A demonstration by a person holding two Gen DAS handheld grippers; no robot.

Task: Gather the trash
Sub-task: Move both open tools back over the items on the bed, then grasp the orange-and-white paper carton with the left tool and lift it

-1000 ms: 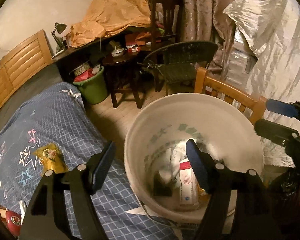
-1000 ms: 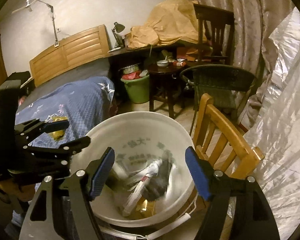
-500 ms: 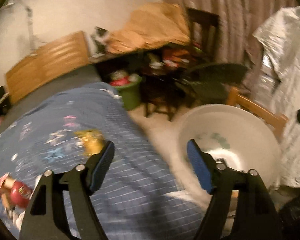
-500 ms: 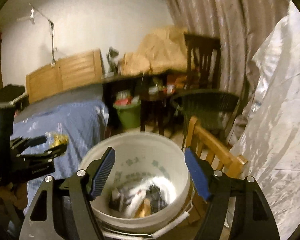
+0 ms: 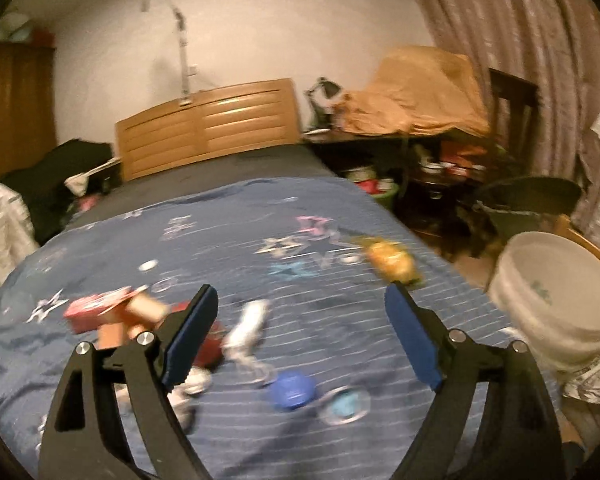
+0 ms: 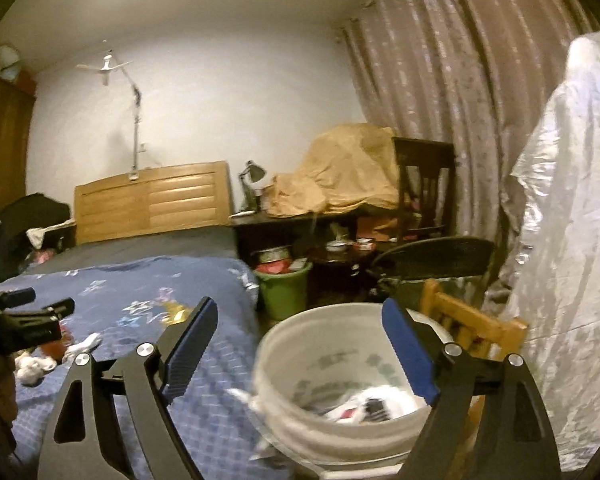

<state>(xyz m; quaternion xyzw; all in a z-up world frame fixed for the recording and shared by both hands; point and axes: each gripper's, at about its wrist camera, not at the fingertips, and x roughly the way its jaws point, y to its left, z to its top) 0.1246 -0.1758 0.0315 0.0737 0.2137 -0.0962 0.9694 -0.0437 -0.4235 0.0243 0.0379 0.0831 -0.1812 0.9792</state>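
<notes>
My left gripper [image 5: 300,340] is open and empty above the blue bedspread [image 5: 260,232]. Trash lies on the bed: a red box [image 5: 96,310], a white crumpled wrapper [image 5: 246,326], a blue round lid [image 5: 292,390], a yellow snack bag [image 5: 392,258]. The white bucket [image 5: 556,300] stands at the bed's right side. My right gripper [image 6: 300,352] is open and empty over the bucket [image 6: 340,436], which holds white and dark trash [image 6: 372,404]. The left gripper [image 6: 28,320] shows at the far left of the right wrist view.
A wooden chair [image 6: 472,324] stands behind the bucket. A green bin [image 6: 284,288], a dark wicker chair [image 6: 432,256] and a cluttered desk [image 6: 300,220] lie beyond. A silver plastic sheet [image 6: 564,240] hangs on the right. A wooden headboard [image 5: 208,128] ends the bed.
My left gripper swung left from over the bucket to over the bed's trash. My right gripper rose and tilted up, staying open over the bucket.
</notes>
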